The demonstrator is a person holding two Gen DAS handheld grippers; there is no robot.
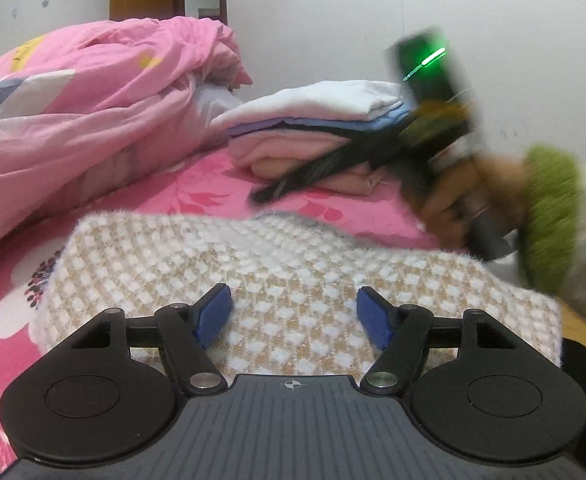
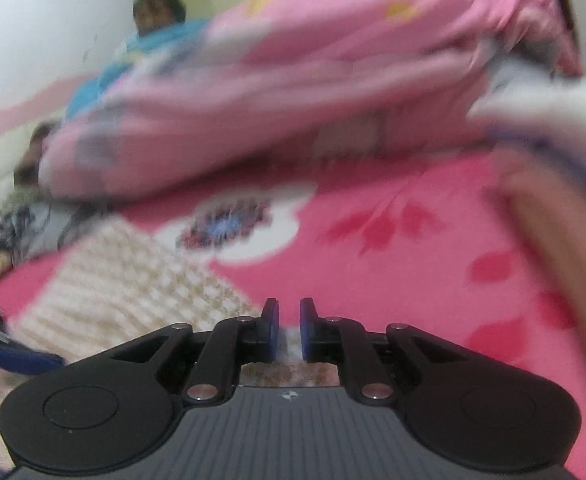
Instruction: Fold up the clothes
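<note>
Garment: a cream-and-tan checked knit garment lies on the bed, on a pink floral sheet, just in front of the left hand-held gripper.
Look: fuzzy, thick weave in small white and beige squares; already doubled into a rough block with a soft upper edge.
Handling: judged light, limp and bulky; it should drape and spring a little at a fold, not slip. Not fragile.
Where to take hold: best at a corner or along a folded edge, pinching all layers together so none slides out.
Left hand-held gripper: jaws stand wide apart over the knit, nothing between the blue pads.
Right hand-held gripper: jaws nearly shut with a narrow gap; a pale fuzzy strip shows there, but whether it is pinched I cannot tell.
Right hand: blurred, with a green knit cuff.
Nearby: a stack of folded clothes behind, a pink quilt heaped at left.
</note>
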